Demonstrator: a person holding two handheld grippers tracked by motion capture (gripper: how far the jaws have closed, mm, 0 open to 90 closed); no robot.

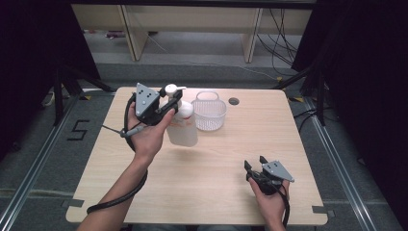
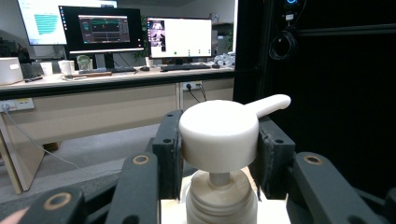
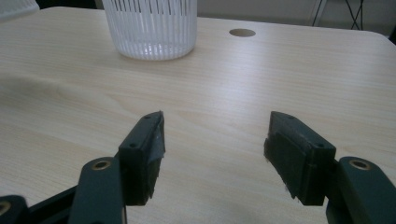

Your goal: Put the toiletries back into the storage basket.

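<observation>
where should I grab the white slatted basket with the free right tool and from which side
Grip the white basket by its rim, coming from above on its near right side. It stands upright and open-topped, so one jaw of the open right tool can go inside the thin wall. Its left side looks crowded by the pump bottle.

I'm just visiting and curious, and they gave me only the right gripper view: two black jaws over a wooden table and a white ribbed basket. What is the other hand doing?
Observer: The left gripper is closed on the pump head of a white pump bottle, one jaw on each side of it.
Operator: Is that bottle anywhere near my basket?
Observer: Yes, in the high view it is just left of the basket.
Operator: And where is my gripper?
Observer: The right gripper is near the table's front right corner, jaws open with nothing between them.
</observation>
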